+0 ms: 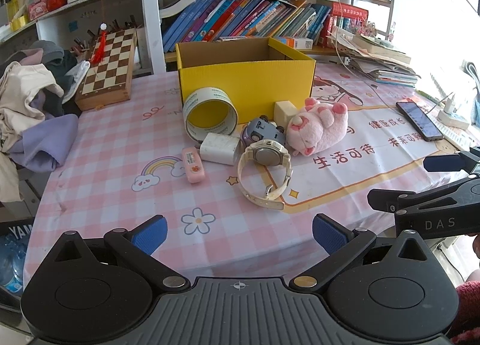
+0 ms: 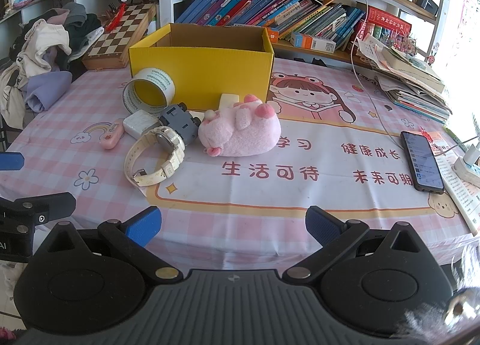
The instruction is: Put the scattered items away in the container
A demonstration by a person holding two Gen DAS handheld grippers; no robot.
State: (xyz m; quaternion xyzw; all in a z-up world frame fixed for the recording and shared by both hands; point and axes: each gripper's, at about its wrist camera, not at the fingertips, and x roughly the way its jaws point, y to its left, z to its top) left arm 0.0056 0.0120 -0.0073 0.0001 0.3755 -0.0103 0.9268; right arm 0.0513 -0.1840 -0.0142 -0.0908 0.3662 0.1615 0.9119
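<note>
An open yellow cardboard box [image 1: 246, 84] [image 2: 201, 72] stands at the back of the table, and what lies inside is hidden. In front of it lie a tape roll [image 1: 210, 115] [image 2: 148, 93], a white charger [image 1: 220, 148] [image 2: 139, 126], a pink eraser case [image 1: 193, 164] [image 2: 111, 135], a grey toy car [image 1: 264, 133] [image 2: 180, 126], a white watch [image 1: 265, 175] [image 2: 157, 157], a cream block [image 1: 285, 111] [image 2: 228, 101] and a pink plush pig [image 1: 318, 124] [image 2: 240, 132]. My left gripper [image 1: 238, 235] and right gripper [image 2: 232, 226] hover open near the front edge, holding nothing.
A chessboard box [image 1: 109, 69] and a clothes pile [image 1: 33, 105] sit at the left. A phone [image 1: 418, 120] [image 2: 421, 162], a cable and stacked papers [image 1: 384, 60] lie at the right. Bookshelves stand behind the box. The right gripper's body [image 1: 426, 204] shows in the left wrist view.
</note>
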